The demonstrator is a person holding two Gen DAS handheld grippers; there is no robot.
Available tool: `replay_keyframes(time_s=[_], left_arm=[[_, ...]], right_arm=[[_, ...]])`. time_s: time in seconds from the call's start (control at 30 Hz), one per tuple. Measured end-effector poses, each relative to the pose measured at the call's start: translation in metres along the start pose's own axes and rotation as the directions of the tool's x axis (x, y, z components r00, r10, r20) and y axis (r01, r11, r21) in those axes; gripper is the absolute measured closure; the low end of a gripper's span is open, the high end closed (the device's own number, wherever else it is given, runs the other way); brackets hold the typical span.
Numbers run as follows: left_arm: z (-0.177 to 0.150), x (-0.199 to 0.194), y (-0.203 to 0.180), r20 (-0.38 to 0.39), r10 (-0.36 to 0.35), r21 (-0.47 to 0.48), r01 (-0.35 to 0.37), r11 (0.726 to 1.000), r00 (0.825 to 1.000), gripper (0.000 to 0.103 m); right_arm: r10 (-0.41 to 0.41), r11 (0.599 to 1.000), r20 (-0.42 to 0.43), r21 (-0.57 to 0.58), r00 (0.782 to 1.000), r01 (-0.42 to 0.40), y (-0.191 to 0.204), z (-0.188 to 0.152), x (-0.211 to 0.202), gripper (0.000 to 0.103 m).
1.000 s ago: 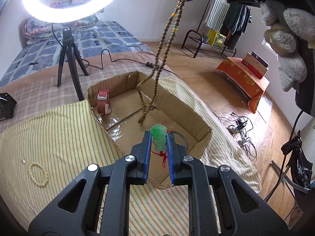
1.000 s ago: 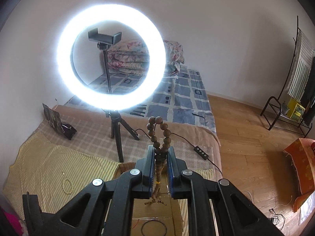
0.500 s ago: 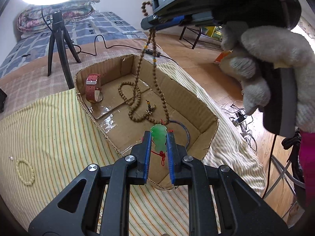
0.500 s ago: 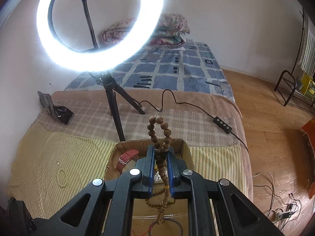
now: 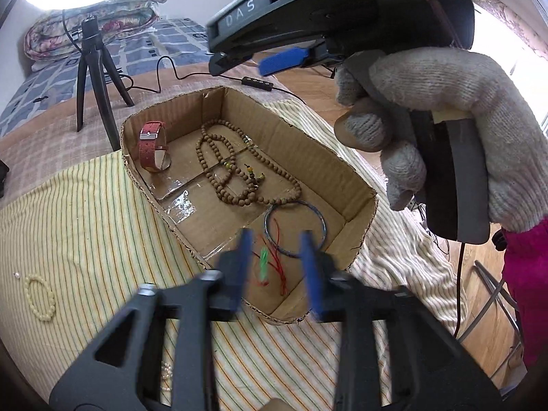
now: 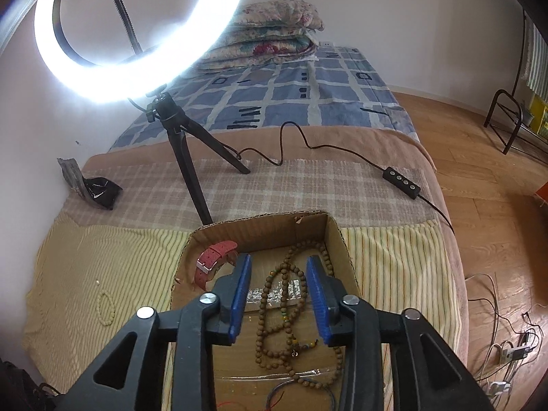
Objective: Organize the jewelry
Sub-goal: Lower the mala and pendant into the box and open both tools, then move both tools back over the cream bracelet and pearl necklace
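Observation:
A cardboard box (image 5: 359,185) sits on the striped cloth. In it lie a red watch (image 5: 152,147), a long brown bead necklace (image 5: 236,167), a dark bangle (image 5: 296,229) and a green pendant on red cord (image 5: 263,262). My left gripper (image 5: 275,257) is open over the box's near end, the pendant lying loose below it. My right gripper (image 6: 279,294) is open above the box, the necklace (image 6: 284,311) lying below it; it also shows in the left wrist view (image 5: 270,58). A cream bead bracelet (image 5: 39,296) lies on the cloth left of the box.
A ring light on a tripod (image 6: 191,157) stands behind the box, its cable and switch (image 6: 402,181) running right. A small pearl piece (image 5: 166,376) lies near my left gripper's base. A black bag (image 6: 99,191) sits at the far left. The bed edge drops to wooden floor on the right.
Both grippers have opened. The bead necklace dropped from my right gripper into the box, and the green pendant dropped from my left gripper into the box's near end.

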State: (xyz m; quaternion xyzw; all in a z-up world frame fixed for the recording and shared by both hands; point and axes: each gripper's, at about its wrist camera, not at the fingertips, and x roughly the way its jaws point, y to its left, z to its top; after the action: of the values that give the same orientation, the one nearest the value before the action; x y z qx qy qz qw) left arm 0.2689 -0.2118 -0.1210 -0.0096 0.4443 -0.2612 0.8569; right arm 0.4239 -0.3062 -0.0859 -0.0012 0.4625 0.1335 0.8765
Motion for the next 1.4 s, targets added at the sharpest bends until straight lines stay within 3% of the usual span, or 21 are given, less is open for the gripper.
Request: replay_keyframes(time_s=[0.03,0.1,0.2,0.7,1.07,1.4], left_arm=[[-0.001,-0.002,0.0,0.011,0.006,-0.005,-0.006,1.0,1.0,0.032],[-0.002,-0.009,-0.001,0.043,0.004,-0.011,-0.003,1.0,0.999,0.031],[-0.003,-0.011,-0.004,0.026,0.014,-0.001,-0.013,1.0,1.0,0.031],[-0.01,-0.047,-0.012,0.069,0.05,0.02,-0.052,0.998,0.996,0.031],[-0.019,-0.092,-0.009,0.118,0.067,0.018,-0.07,0.997,0.991,0.031],[-0.039,-0.13,0.008,0.146,0.097,0.016,-0.101,0.995,0.985,0.031]], right_arm=[[-0.011,1.0,0.007,0.002,1.0,0.011,0.0,0.0,-0.003,0.036],[-0.031,1.0,0.024,0.002,0.999,0.031,0.001,0.0,-0.007,0.021],[-0.05,0.999,0.028,0.007,0.998,0.049,0.0,0.0,-0.011,0.014],[-0.1,0.995,0.054,0.004,0.993,0.1,0.019,-0.006,-0.045,0.006],[-0.119,0.993,0.127,0.024,0.985,0.117,0.034,-0.009,-0.098,0.005],[-0.131,0.991,0.187,0.027,0.974,0.128,0.051,-0.033,-0.14,0.002]])
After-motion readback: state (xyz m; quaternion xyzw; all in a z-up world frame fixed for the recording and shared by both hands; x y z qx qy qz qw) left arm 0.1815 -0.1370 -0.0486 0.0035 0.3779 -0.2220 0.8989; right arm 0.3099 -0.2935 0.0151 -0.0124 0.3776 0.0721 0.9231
